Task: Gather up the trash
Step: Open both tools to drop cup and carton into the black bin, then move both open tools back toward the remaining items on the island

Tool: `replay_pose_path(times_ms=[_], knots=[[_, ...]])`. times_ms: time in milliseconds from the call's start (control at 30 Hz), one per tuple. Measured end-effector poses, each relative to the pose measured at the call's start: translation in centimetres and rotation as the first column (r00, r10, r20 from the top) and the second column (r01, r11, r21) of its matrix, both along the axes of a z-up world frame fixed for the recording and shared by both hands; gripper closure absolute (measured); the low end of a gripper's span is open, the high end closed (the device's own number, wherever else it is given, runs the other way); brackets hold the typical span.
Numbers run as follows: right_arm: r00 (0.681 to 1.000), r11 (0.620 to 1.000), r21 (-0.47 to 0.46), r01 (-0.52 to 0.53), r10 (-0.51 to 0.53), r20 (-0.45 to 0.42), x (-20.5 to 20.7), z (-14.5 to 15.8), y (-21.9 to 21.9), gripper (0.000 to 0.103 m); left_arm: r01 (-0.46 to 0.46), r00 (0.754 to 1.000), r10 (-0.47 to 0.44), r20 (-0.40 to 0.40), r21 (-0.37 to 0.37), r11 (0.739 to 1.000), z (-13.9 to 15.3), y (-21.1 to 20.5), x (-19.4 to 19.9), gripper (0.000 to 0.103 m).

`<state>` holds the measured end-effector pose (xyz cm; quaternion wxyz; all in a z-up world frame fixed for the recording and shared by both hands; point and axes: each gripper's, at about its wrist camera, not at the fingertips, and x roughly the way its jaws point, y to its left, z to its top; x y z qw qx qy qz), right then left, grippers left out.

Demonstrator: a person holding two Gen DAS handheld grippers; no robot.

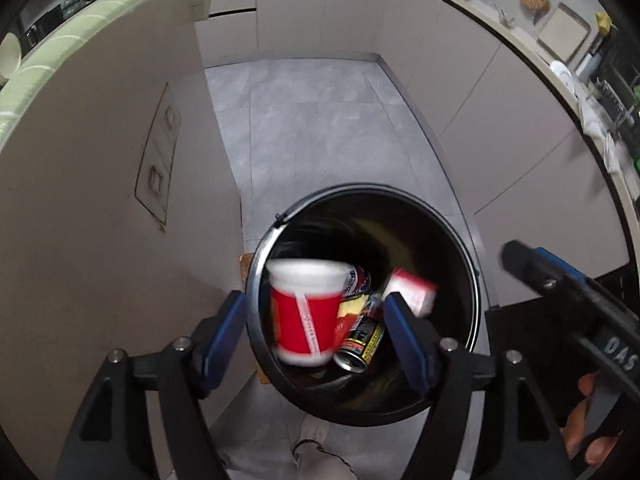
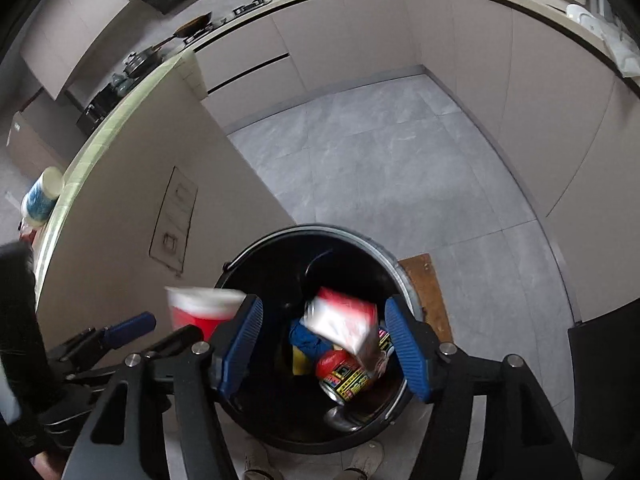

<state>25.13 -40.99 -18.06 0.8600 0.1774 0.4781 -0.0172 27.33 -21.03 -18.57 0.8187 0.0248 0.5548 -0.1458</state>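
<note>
Left gripper (image 1: 316,336) and right gripper (image 2: 324,344) gape, released, over a black bin (image 1: 460,240); cup (image 1: 304,312) and box (image 2: 344,320) blur between them. Grey tiled floor (image 1: 320,128), beige cabinets (image 2: 460,32).

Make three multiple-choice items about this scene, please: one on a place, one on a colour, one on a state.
1. Where is the black bin?
A. on the grey floor
B. on the counter
C. inside a cupboard

2. What colour is the cup body?
A. green
B. red
C. yellow

3. How does the left claw stand around the cup?
A. shut on it
B. open, pads clear of it
C. out of view

Answers:
1 A, grey tiles surround the bin in both views.
2 B, the cup is red below a white rim.
3 B, gaps show between the blue pads and the blurred cup above the bin.
</note>
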Motion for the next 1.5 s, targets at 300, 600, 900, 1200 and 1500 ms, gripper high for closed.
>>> replay_pose_path(times_ms=[300,600,900,1200,1500], knots=[[0.993,0.999,-0.008,0.053,-0.052,0.106,-2.0,5.7,0.0,0.037,0.005,0.997,0.000,0.082,-0.068,0.998,6.8,0.7,-1.9,0.031],[0.979,0.996,0.011,0.089,-0.090,0.182,-4.0,11.5,3.2,0.037,0.060,0.992,-0.041,0.122,-0.157,0.986,13.8,4.5,-3.5,0.031],[0.966,1.000,0.002,0.023,-0.023,0.256,-4.2,16.8,12.6,0.036,0.012,0.988,0.014,0.156,-0.164,0.986,16.1,14.2,-3.1,0.030],[0.956,0.996,-0.008,-0.086,0.085,0.282,-2.1,18.5,25.9,0.036,-0.157,0.968,0.178,0.176,-0.126,0.980,15.7,28.1,-1.9,0.030],[0.949,0.995,0.014,-0.094,0.086,0.303,-1.4,18.7,35.9,0.027,-0.220,0.949,0.236,0.209,-0.098,0.971,15.9,38.7,-0.7,0.029]])
